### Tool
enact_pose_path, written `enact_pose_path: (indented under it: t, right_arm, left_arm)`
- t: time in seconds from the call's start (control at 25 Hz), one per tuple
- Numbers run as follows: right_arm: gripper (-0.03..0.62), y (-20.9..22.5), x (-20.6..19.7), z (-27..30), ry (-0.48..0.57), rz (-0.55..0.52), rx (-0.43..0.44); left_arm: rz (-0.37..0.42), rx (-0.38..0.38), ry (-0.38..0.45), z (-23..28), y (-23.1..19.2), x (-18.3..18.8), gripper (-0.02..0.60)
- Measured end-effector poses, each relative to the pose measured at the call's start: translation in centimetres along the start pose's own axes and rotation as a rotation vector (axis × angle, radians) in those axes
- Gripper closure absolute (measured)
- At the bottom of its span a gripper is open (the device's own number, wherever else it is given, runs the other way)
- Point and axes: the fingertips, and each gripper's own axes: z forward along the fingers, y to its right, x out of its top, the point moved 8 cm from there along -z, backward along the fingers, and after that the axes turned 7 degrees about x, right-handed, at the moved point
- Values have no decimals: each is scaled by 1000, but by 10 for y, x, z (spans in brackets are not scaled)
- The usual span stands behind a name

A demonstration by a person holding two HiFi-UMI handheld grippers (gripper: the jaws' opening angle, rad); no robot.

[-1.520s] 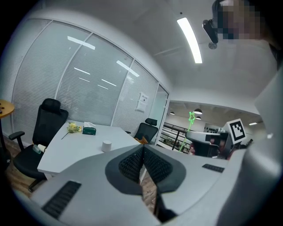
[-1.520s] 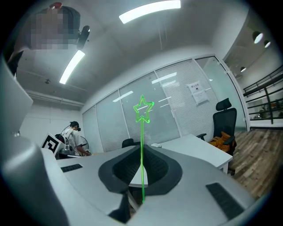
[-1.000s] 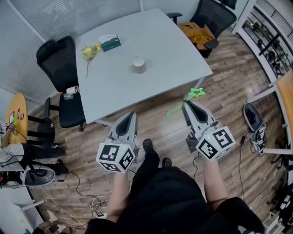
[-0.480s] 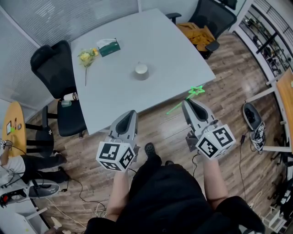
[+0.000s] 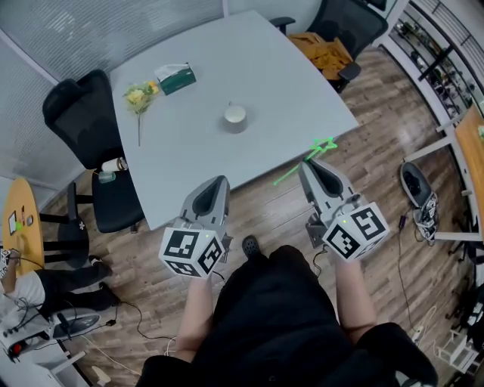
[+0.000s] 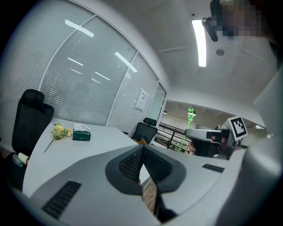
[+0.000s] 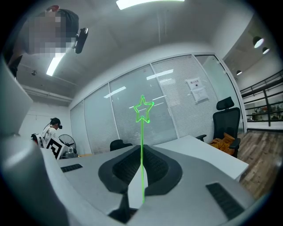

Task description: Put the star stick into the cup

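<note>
A thin green star stick [image 5: 324, 147] is pinched in my right gripper [image 5: 308, 168], which is shut on its shaft; the star end reaches past the jaws near the table's front edge. In the right gripper view the star stick [image 7: 143, 109] stands upright out of the closed right gripper [image 7: 141, 152]. A small grey cup [image 5: 235, 117] stands upright near the middle of the pale table [image 5: 287, 91], well beyond both grippers. My left gripper [image 5: 217, 184] is shut and holds nothing, hovering over the floor just short of the table. From the left gripper [image 6: 142, 152], the stick [image 6: 190, 115] shows at right.
A yellow flower [image 5: 138, 97] and a green tissue box [image 5: 175, 75] lie at the table's far left. Black office chairs stand at the left [image 5: 76, 121] and far corner [image 5: 355, 23]. Shoes [image 5: 418, 193] and cables lie on the wooden floor.
The person has stepped a little toward the table, so it sits slightly nearer in the head view. Both grippers keep their pose; the right still holds the stick.
</note>
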Motion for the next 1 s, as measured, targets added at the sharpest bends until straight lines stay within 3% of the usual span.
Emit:
enact_pose_path:
  t: [0.44, 1.0]
  right_arm:
    - [568, 9, -1, 5, -20, 13, 0]
    - [568, 74, 11, 68, -63, 44, 102]
  left_arm:
    - [-18, -3, -42, 13, 1, -9, 586]
    - [-36, 93, -52, 74, -15, 9, 586]
